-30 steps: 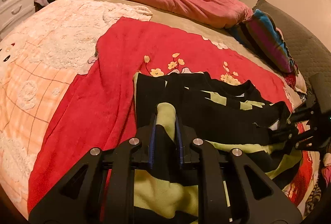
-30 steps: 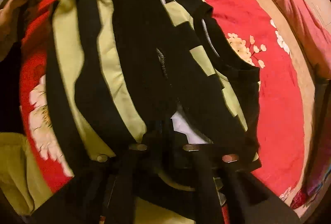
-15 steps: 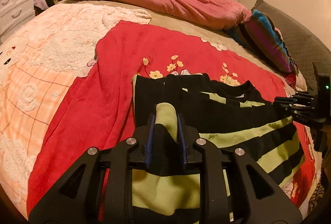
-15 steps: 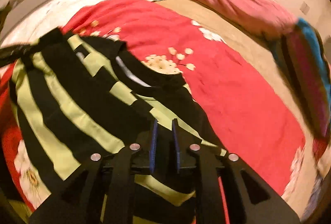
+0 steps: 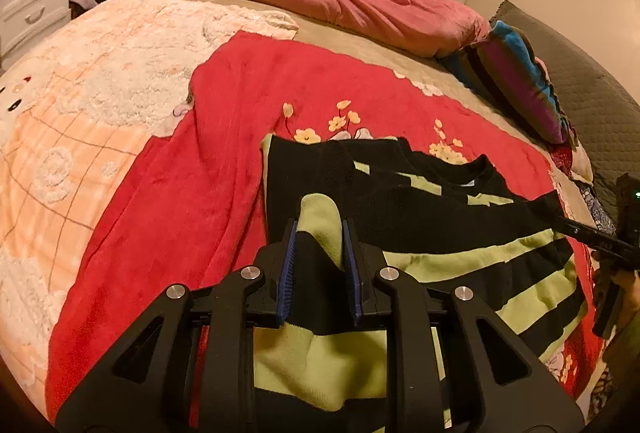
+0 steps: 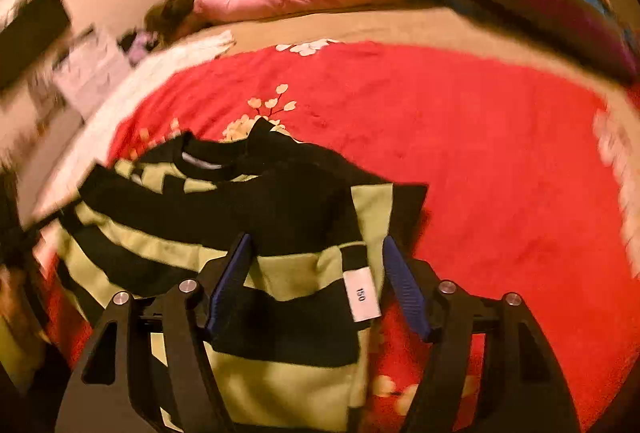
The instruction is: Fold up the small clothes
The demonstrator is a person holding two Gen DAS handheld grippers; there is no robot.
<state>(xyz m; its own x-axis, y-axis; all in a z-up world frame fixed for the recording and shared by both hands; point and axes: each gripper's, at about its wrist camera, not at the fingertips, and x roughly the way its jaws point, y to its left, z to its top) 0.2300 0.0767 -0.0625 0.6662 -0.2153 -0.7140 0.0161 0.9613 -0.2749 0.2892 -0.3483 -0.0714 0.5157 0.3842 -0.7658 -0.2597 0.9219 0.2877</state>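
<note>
- Left wrist view: the left gripper (image 5: 319,265) is clamped on a bunched fold of the striped sweater (image 5: 440,233); green and black knit fills the narrow gap between its blue pads (image 5: 286,273).
- The sweater lies on the red floral blanket (image 5: 192,201), which is spread over the bed, with the black neckline (image 5: 472,177) turned toward the far side.
- The body looks partly doubled over itself: the stripes run across it in flat bands, and the edge nearest the camera is gathered up into the jaws.
- At the right edge of this view the right gripper (image 5: 592,237) shows only as a dark bar beside the garment; its jaws cannot be read from here.
- No writing is legible in this view.
- Right wrist view, blurred by motion: the right gripper (image 6: 316,285) has its jaws opening. The sweater's edge lies between the blue pads (image 6: 404,285), but they stand clear of the cloth on both sides.
- A white size tag (image 6: 361,295) sewn at the sweater's edge reads "150"; no brand name is visible.
- Judged from both views, one fold seems laid and is being let go on the right side. The left side is not yet released, and the garment is not yet a compact bundle, so further folds and smoothing probably remain.
</note>
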